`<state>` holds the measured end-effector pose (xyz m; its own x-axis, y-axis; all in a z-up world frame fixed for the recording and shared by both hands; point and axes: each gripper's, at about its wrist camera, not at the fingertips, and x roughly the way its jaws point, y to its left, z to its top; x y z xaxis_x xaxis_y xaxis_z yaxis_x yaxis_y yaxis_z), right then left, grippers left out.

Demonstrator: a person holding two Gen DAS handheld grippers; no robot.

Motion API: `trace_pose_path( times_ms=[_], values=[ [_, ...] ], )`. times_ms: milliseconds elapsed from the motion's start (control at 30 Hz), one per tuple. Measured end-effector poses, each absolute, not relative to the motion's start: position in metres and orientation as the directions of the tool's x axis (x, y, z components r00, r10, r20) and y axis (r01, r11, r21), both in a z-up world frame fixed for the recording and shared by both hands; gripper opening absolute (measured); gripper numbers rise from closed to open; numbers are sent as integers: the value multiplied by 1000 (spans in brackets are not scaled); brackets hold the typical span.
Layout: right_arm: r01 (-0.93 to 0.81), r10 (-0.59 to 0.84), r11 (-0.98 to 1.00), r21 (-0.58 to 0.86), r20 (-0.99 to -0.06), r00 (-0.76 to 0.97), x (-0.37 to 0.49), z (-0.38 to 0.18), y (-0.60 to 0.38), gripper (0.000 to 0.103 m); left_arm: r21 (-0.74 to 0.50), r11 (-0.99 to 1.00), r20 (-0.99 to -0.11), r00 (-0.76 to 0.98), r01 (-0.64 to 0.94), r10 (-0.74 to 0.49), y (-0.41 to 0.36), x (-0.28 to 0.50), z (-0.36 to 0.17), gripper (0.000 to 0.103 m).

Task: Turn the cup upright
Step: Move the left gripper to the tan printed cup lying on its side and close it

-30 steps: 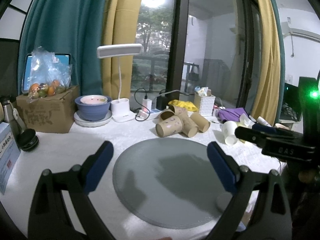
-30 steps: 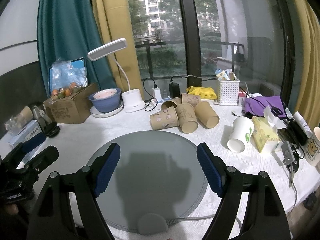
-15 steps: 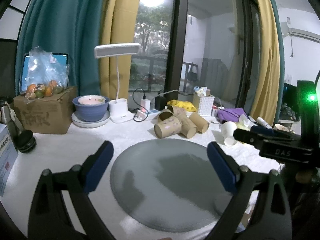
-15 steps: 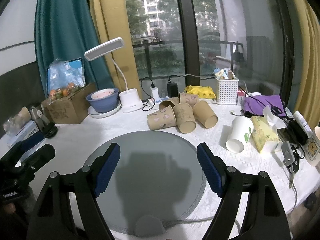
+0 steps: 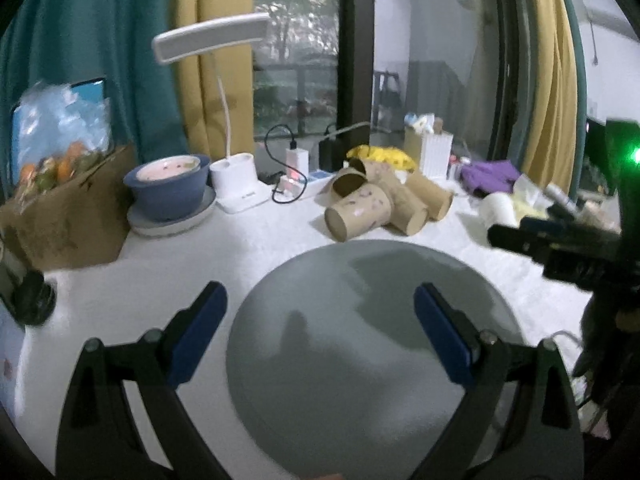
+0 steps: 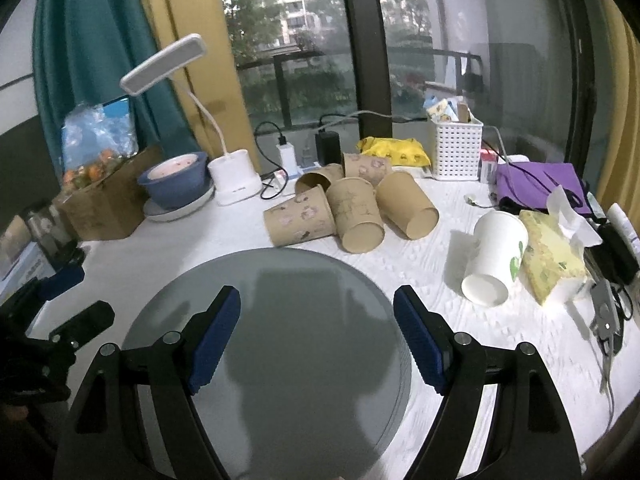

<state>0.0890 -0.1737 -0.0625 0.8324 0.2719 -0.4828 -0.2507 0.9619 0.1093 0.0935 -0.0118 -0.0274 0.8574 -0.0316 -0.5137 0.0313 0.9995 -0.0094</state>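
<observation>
Several brown paper cups [image 6: 340,208] lie on their sides in a heap beyond a round grey mat [image 6: 280,340]; the heap also shows in the left wrist view [image 5: 380,204]. A white paper cup [image 6: 494,258] lies tipped against a tissue pack to the right. My right gripper [image 6: 316,334] is open and empty, low over the mat. My left gripper [image 5: 320,330] is open and empty over the mat's [image 5: 372,344] left part. Each gripper shows at the edge of the other's view.
A white desk lamp [image 6: 232,176], a blue bowl on a plate [image 6: 176,182], a cardboard box with fruit [image 6: 100,196], chargers with cables [image 6: 288,156], a white basket [image 6: 456,148], purple cloth [image 6: 540,182] and a tissue pack [image 6: 552,256] ring the table.
Both grippers have moved forward and lower toward the cup heap, which now looks larger. The jaws stayed open and empty.
</observation>
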Motion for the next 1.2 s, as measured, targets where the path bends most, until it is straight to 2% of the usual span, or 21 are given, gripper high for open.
trace_pose_path(
  times_ms=[333, 667, 1100, 1133, 1200],
  values=[
    [-199, 226, 974, 108, -526, 820, 147, -70, -190, 82, 85, 988, -615, 787, 132, -52, -19, 175, -44, 95],
    [-172, 207, 978, 116, -584, 785, 200, -86, -200, 82, 130, 961, -663, 742, 245, -100, -34, 244, -56, 95],
    [-171, 209, 978, 121, -614, 761, 238, -96, -206, 82, 180, 919, -703, 699, 352, -130, -54, 327, -78, 95],
    [-170, 210, 978, 123, -616, 759, 239, -97, -206, 82, 185, 913, -705, 697, 364, -135, -56, 330, -79, 95],
    [-168, 213, 977, 131, -617, 757, 241, -98, -208, 82, 198, 904, -709, 692, 379, -135, -60, 336, -81, 87]
  ],
)
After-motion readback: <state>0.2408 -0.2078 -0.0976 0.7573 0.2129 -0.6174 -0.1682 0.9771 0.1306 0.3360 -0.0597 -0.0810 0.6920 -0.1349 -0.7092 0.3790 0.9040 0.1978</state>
